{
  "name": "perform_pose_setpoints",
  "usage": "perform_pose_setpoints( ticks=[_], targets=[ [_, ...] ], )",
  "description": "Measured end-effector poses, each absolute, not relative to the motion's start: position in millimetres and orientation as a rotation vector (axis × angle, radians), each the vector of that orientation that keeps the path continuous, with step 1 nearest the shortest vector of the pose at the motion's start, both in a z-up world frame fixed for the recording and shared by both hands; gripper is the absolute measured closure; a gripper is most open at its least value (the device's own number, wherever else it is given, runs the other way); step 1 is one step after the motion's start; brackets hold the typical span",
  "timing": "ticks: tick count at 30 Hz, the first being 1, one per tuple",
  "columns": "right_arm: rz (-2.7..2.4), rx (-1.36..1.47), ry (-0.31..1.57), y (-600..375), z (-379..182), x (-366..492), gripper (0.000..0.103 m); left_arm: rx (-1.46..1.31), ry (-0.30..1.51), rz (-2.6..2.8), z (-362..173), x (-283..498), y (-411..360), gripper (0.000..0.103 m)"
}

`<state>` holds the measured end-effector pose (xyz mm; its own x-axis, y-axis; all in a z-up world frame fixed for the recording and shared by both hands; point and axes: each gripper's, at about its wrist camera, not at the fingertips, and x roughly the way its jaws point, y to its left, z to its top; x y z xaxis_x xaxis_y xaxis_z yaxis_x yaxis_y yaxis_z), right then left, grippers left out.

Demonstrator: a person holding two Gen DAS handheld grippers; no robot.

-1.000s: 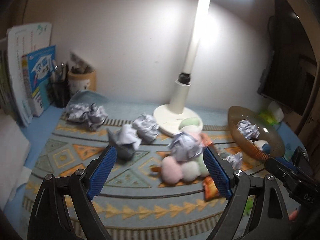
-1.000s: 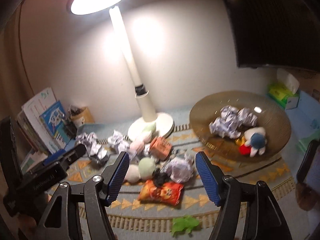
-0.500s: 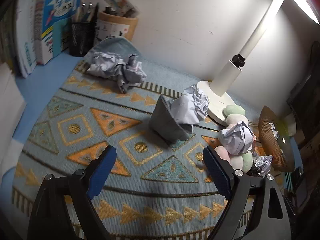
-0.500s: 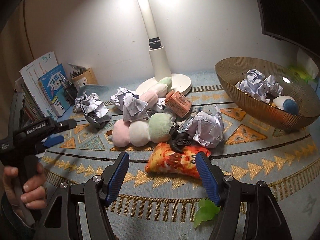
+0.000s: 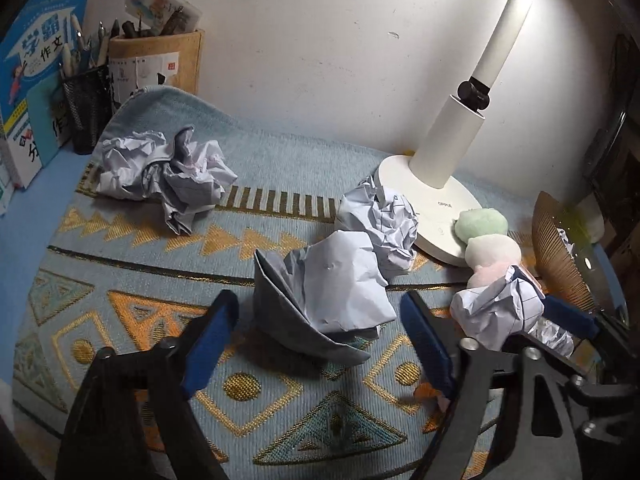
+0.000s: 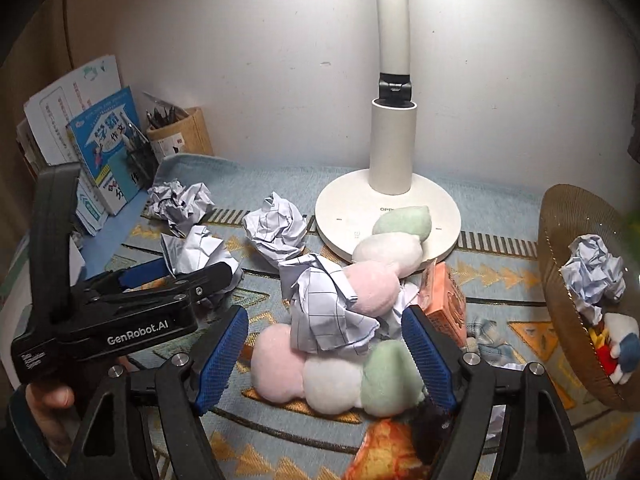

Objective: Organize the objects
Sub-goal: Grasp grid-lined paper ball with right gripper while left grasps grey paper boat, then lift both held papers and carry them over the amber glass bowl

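Note:
In the left wrist view, a crumpled white paper ball (image 5: 332, 284) lies on the patterned mat between the blue pads of my left gripper (image 5: 318, 344). Its jaws are closing, and the pads stand just clear of the paper. In the right wrist view, my right gripper (image 6: 326, 356) is open over a plush of pink, white and green balls (image 6: 328, 376). A checked paper ball (image 6: 324, 308) rests on top of the plush. My left gripper (image 6: 192, 268) also shows at the left, straddling its paper ball (image 6: 196, 250). More paper balls (image 5: 160, 172) lie at the back.
A white lamp base (image 6: 348, 208) stands at the back with a second plush on it. At the right, a brown bowl (image 6: 560, 280) holds paper and a toy. An orange box (image 6: 444, 300) and a snack packet (image 6: 384, 452) lie near the plush. Books (image 5: 36, 92) and pen holders (image 5: 160, 64) stand back left.
Both grippers have dropped closer to the mat. The left one swung left onto the folded paper ball and its jaws narrowed. The right one moved in over the plush pile.

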<state>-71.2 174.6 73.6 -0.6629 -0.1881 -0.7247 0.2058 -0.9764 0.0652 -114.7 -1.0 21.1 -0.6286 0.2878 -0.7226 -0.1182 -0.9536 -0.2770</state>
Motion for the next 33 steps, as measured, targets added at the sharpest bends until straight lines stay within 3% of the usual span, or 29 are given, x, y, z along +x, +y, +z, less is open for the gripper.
perform_pose_setpoints(
  ticks=[1,2,4,5,15,20,25,33],
  targets=[
    [-2.677,1.184,0.04,172.0,68.5,-74.4,0.044,-1.247,-0.309,2.622,17.8,-117.0,-1.5,0.041],
    [-2.679,1.208,0.049,171.4,63.0,-76.5,0.059,-1.261,-0.308,2.625,15.1,-118.0,-2.2,0.042],
    [-2.696,1.209,0.044,174.0,56.3,-77.1,0.064,-1.256,-0.319,2.608,15.0,-116.9,-3.7,0.05],
    [-2.696,1.193,0.023,176.5,55.8,-76.0,0.073,-1.233,-0.321,2.615,17.2,-114.4,-4.2,0.051],
    [-2.629,1.082,-0.176,192.7,93.9,-25.3,0.073,-1.041,-0.285,2.689,63.5,-57.3,-8.8,0.051],
    [-2.557,1.157,-0.278,197.7,79.0,20.4,0.073,-1.018,-0.37,2.701,63.5,-11.4,-2.7,0.051],
    [-2.522,1.222,-0.262,212.0,46.3,36.9,0.072,-0.966,-0.312,2.725,52.1,14.9,19.4,0.051],
    [-2.541,1.124,-0.238,217.9,41.0,49.5,0.071,-0.991,-0.234,2.686,39.3,11.2,31.7,0.051]
  ],
)
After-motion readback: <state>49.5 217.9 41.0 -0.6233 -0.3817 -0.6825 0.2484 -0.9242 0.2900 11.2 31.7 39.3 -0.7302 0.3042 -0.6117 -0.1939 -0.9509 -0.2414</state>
